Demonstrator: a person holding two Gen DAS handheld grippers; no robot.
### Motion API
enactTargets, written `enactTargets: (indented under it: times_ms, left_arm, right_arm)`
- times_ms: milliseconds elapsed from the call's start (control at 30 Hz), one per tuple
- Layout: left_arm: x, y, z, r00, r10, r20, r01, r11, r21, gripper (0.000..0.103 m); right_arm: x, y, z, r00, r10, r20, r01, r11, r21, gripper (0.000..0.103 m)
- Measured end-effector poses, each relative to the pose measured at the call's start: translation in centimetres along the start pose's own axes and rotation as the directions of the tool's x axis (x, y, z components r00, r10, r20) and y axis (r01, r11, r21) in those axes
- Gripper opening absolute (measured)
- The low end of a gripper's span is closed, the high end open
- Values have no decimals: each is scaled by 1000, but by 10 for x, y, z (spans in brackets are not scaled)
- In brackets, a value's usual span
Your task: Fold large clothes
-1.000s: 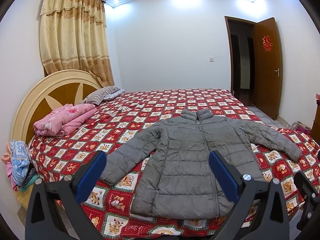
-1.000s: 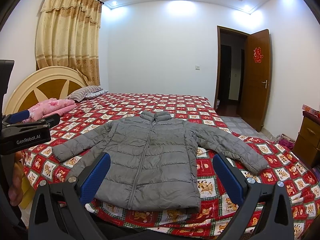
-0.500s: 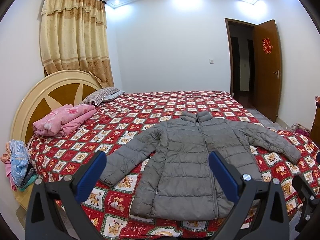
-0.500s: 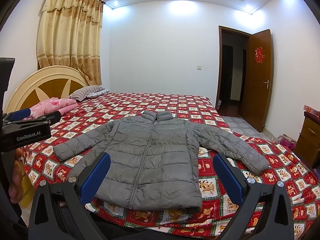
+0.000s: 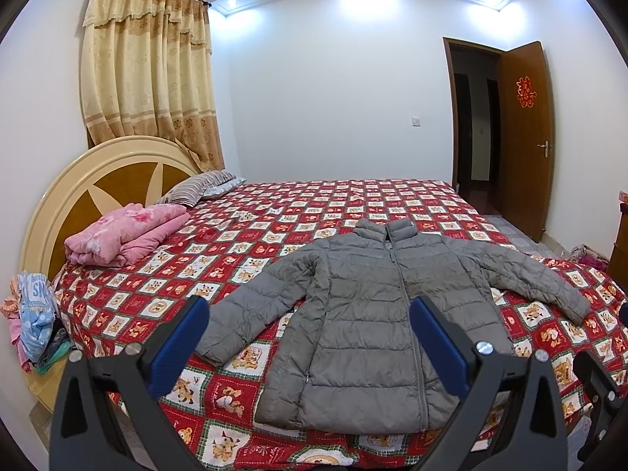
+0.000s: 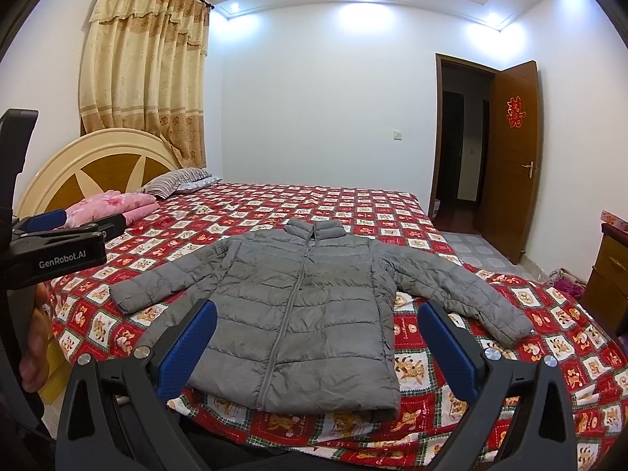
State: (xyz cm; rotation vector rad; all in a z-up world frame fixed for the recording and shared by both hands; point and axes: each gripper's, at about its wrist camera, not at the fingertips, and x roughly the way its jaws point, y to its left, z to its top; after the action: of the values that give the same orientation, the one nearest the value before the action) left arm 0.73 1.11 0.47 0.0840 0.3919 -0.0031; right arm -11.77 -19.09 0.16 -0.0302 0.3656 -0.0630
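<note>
Both grippers, left gripper [image 5: 308,327] and right gripper [image 6: 316,331], spread wide and empty, short of the grey puffer jacket [image 6: 306,314] lying flat, sleeves out, on the red bedspread [image 6: 353,204].

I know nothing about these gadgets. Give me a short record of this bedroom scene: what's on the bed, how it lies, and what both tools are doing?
garment: grey quilted puffer jacket, flat, zipped, sleeves spread
surface: red checked cartoon bedspread
near headboard: folded pink floral blanket, striped pillow
left tool: open, holding nothing
right tool: open, holding nothing
folding: not begun
door: brown wooden door, open
</note>
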Motion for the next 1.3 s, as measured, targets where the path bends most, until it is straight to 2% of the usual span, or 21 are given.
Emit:
enactTargets:
  times_ms: [533,667,800,967,1033,1167,1300]
  left_arm:
    - [5,-2,-5,1000,-10,-17,9,1000,-10,103]
    - [14,2,-10,999,-28,-19,27,999,-19,103]
    - [39,2,-14,1000,0,-17,-1,1000,-23,103]
    - [86,1,-19,998,33,-61,-34,999,-20,103]
    - [106,-3,-21,997,16,-78,-17,1000,-21,103]
    - [146,-17,-27,995,3,-102,-4,1000,-10,103]
    - [195,-34,-37,985,14,-169,-11,1000,19,103]
  right_arm:
    - [6,-1,-4,999,41,-16,-41,999,0,102]
    - [14,0,-8,996,92,-19,-92,996,-13,102]
    - [40,-9,-16,995,81,-59,-82,997,-11,102]
    - [91,-51,-33,988,7,-154,4,998,69,102]
    - [114,-79,-44,980,-30,-198,54,992,114,102]
    - [150,-132,-65,954,-91,-287,154,967,203,102]
    - [178,-182,-82,921,-142,-362,250,929,272,101]
